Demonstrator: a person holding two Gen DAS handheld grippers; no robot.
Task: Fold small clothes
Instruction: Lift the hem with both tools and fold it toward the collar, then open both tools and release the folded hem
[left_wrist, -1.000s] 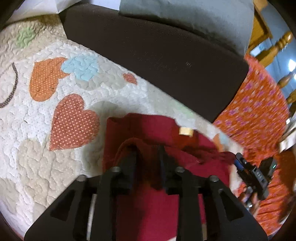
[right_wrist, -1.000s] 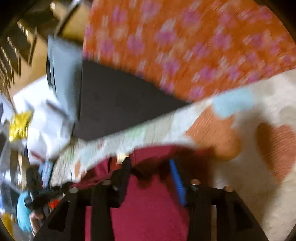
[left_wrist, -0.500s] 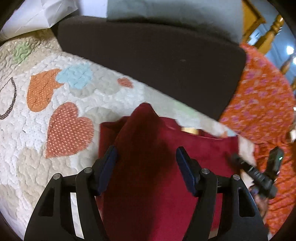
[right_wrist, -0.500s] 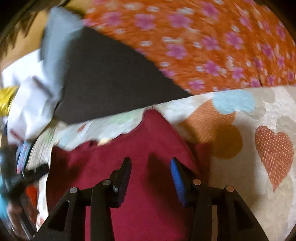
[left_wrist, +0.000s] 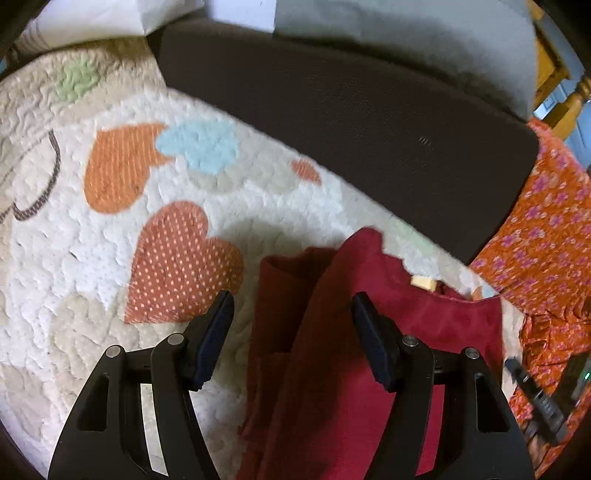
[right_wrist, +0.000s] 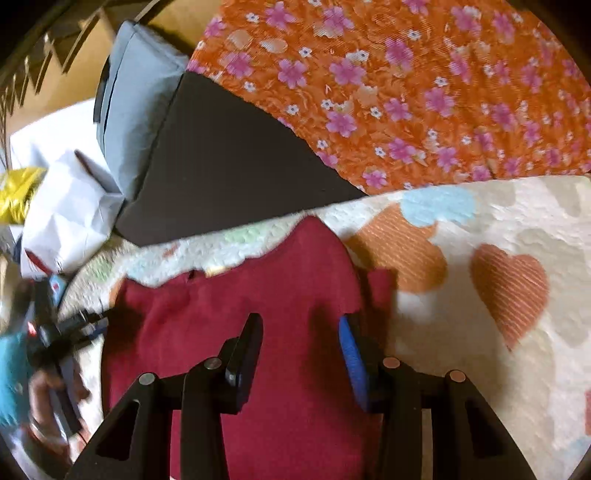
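The heart-patterned quilt (left_wrist: 110, 240) fills the ground in both views, with a dark brown cushion (left_wrist: 351, 122) lying across it from 11 to 2 o'clock in the left view and an orange flowered cloth (right_wrist: 388, 85) at 12 to 2 o'clock in the right view. On the quilt lies the red garment (left_wrist: 436, 325), low in both views from about 4 to 7 o'clock, one side folded over so that a point of cloth rises toward 12 o'clock; a small tan label (left_wrist: 423, 282) shows at its neck edge. It looks a soft, light knit: it should drape and crease easily, slide little on the nubby quilt, and go limp if lifted by one spot only, so a pinch at a hem corner or along the folded edge seems best. The left gripper (left_wrist: 291, 314) hovers over the garment's left edge with fingers spread wide, holding nothing. The right gripper (right_wrist: 301, 334) is above the red cloth, fingers likewise parted and empty.
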